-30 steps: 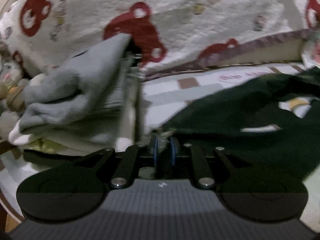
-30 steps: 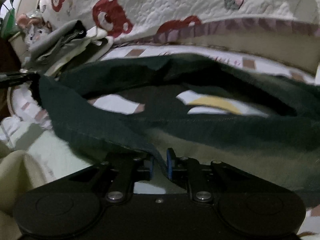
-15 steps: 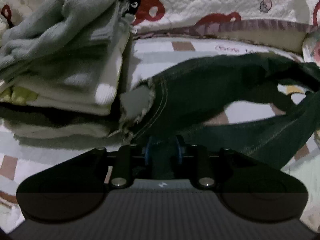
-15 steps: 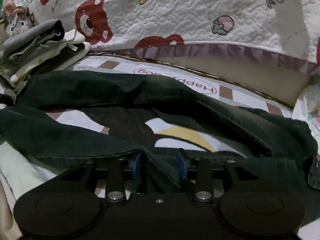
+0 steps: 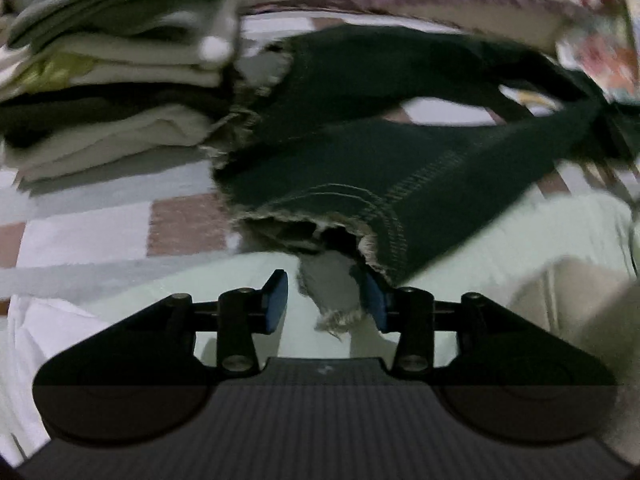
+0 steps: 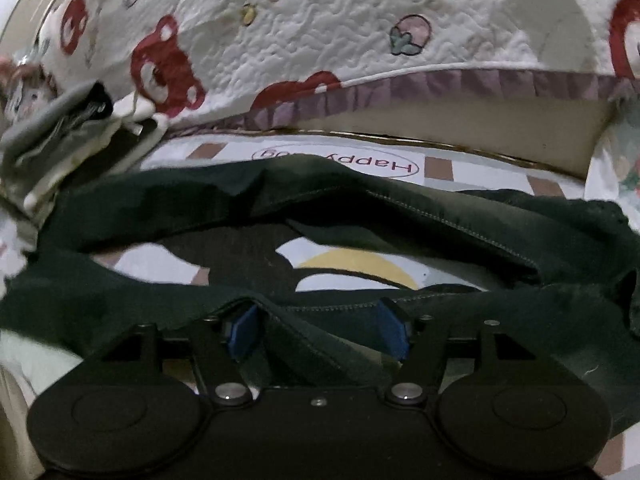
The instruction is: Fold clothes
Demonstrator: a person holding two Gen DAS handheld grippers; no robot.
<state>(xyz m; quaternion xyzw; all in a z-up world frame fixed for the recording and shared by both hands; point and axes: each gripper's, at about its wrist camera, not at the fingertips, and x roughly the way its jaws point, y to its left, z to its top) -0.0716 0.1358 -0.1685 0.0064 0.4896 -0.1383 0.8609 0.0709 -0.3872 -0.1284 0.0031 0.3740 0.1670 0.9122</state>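
Both grippers have let go since half a second ago: the left gripper [image 5: 322, 304] and right gripper [image 6: 318, 332] now stand with jaws spread, the dark green jeans [image 5: 360, 152] [image 6: 400, 216] lying loose between their pads. They sprawl across the checked bedsheet [image 5: 120, 220], one frayed hem touching the stack of folded clothes [image 5: 112, 80] at the bed's left edge, below the bear-print quilt [image 6: 300, 32].

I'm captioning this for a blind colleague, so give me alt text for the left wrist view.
The left gripper is open, blue pads apart, with the frayed hem of dark green jeans lying loose between them on a patterned bed sheet. A stack of folded clothes sits at upper left, beside the jeans, the picture blurred.
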